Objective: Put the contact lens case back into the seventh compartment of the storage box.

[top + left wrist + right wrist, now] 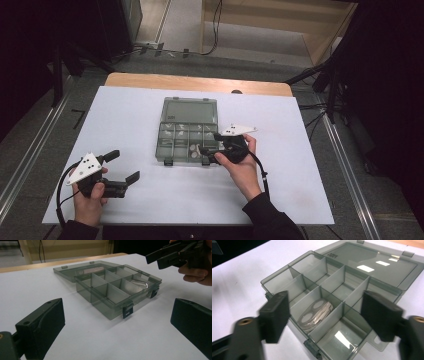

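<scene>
- The right gripper [210, 152] hangs over the near right part of the compartment box [187, 131], which sits open mid-table with its lid [191, 109] laid flat on the far side.
- Seen in the right gripper view, its jaws stand wide apart with nothing between them; directly below, a flat metal piece with two oval holes [315, 313] lies in a front-row compartment.
- My reading: the piece has been dropped into its slot, so the placing step looks finished and the hand is at the point of letting go and clearing off.
- The left gripper [125, 167] rests low at the near left of the table [125, 115], well apart from the box, jaws also spread and holding nothing; it points toward the box's front latches [127, 310].
- Next, I'd expect the right hand to lift straight up so the jaws clear the thin dividers without knocking the box.
- If the lid is to be shut, one gripper must reach to the far edge and swing the lid over, while the other steadies the light box against sliding on the smooth white surface.
</scene>
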`<state>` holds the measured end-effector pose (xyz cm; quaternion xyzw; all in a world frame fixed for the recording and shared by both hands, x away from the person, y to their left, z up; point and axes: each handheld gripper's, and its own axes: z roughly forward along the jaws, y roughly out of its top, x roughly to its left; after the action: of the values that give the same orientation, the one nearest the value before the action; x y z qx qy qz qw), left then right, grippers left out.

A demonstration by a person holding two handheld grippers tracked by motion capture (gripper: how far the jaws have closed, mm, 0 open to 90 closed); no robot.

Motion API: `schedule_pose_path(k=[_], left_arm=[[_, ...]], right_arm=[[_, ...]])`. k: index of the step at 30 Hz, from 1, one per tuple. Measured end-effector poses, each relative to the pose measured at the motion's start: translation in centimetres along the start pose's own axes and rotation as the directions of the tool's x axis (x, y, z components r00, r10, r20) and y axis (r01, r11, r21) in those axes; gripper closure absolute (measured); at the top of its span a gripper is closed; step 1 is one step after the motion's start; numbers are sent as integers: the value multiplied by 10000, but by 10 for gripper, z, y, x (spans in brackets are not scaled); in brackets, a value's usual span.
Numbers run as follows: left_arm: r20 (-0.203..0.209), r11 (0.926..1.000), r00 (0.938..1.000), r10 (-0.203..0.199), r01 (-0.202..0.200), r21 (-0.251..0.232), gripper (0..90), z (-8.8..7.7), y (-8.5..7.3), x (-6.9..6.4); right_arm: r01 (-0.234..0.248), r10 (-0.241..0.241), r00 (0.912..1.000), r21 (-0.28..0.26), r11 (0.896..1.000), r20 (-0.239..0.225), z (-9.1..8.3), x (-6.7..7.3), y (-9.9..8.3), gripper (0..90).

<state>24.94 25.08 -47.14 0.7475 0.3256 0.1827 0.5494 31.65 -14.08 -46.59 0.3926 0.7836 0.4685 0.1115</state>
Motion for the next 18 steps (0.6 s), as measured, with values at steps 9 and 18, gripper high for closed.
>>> schedule_pose_path(k=[9, 18], left_arm=[[202, 9998, 9996, 188, -190, 95, 0, 8, 12, -3], [416, 9996, 9989, 234, -241, 157, 0, 19, 23, -3]], right_arm=[[-218, 217, 9998, -229, 9995, -43, -9, -9, 1, 80], [-311, 308, 9995, -327, 9990, -87, -14, -14, 1, 0]])
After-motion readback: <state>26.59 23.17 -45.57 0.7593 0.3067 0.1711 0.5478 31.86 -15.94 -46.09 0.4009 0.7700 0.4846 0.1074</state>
